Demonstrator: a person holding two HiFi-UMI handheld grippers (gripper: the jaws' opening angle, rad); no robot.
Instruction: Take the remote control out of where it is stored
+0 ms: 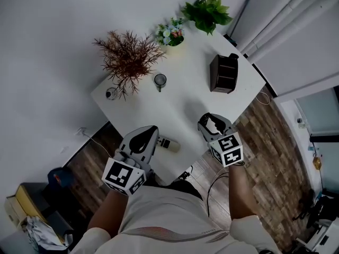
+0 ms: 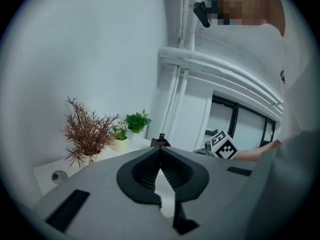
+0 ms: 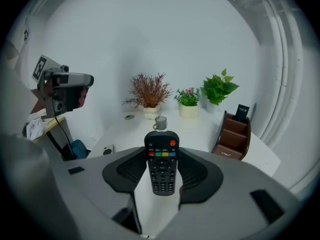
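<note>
You clamped the remote [image 3: 161, 170] low in the right hand-held gripper [image 1: 211, 123], left one [image 2: 160, 151] closed, empty; a quick swing could've pivoted it loose.

No text is legible. The remote control [image 3: 161, 166] carries white key legends and the brown desk organiser [image 3: 233, 136] a light imprint on its lower front edge; both are too small to read.
</note>
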